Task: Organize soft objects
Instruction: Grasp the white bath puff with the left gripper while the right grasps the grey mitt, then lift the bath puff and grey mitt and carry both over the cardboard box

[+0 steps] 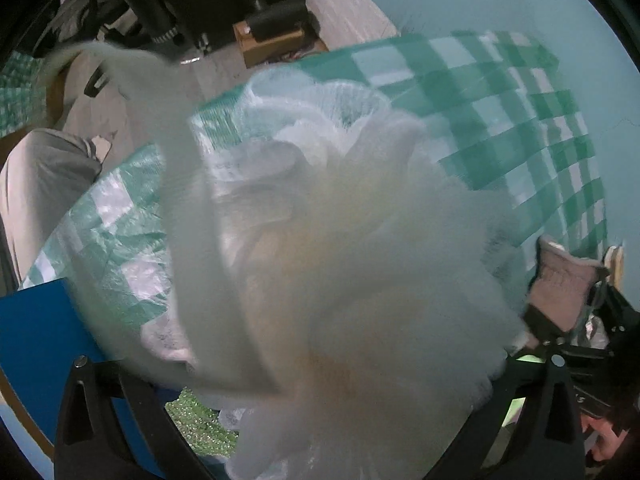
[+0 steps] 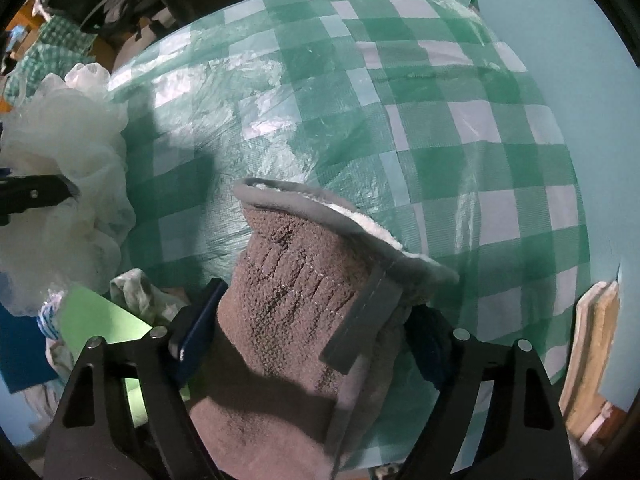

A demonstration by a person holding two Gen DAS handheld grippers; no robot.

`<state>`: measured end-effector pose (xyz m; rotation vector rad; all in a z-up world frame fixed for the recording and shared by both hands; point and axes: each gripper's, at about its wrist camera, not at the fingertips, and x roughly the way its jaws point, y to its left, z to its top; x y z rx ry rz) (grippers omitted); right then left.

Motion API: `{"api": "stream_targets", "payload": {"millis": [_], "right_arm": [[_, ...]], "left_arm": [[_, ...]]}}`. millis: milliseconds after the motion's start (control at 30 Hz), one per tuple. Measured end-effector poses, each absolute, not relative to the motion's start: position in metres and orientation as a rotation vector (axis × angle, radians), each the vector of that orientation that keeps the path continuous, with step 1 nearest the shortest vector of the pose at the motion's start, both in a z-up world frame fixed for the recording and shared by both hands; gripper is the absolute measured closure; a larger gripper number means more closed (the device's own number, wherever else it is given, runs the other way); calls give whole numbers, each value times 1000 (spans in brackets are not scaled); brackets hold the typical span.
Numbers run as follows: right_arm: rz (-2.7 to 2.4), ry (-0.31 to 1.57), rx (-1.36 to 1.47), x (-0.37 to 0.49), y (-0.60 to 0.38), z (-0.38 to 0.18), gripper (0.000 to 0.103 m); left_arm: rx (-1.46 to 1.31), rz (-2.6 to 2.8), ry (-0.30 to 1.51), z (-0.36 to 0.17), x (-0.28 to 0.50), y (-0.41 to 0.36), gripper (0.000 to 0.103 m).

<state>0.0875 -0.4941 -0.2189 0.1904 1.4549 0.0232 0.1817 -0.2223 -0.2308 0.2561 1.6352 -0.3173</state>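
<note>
My left gripper is shut on a white mesh bath pouf, which fills most of the left wrist view and blurs; its white cord loop hangs up to the left. The pouf also shows at the left of the right wrist view, with the left gripper's black finger against it. My right gripper is shut on a grey-brown knit glove with white fleece lining, held above the table. The glove also shows at the right of the left wrist view.
A green-and-white checked plastic tablecloth covers the table. A blue box sits at the lower left. A green sheet and crumpled cloth lie below the pouf. A pale blue wall stands behind.
</note>
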Motion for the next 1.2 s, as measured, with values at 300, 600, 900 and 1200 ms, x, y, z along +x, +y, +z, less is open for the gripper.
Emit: {"api": "stream_targets", "payload": {"millis": [300, 600, 900, 1200], "right_arm": [[31, 1428, 160, 80, -510, -204, 58], [38, 1380, 114, 82, -514, -182, 74], [48, 1320, 47, 65, -510, -160, 79], [71, 1241, 6, 77, -487, -125, 79]], "left_arm": [[189, -305, 1593, -224, 176, -222, 16], [244, -336, 1467, -193, 156, -220, 38], [263, -347, 1335, -149, 125, -203, 41], [231, -334, 1245, -125, 121, -191, 41]]}}
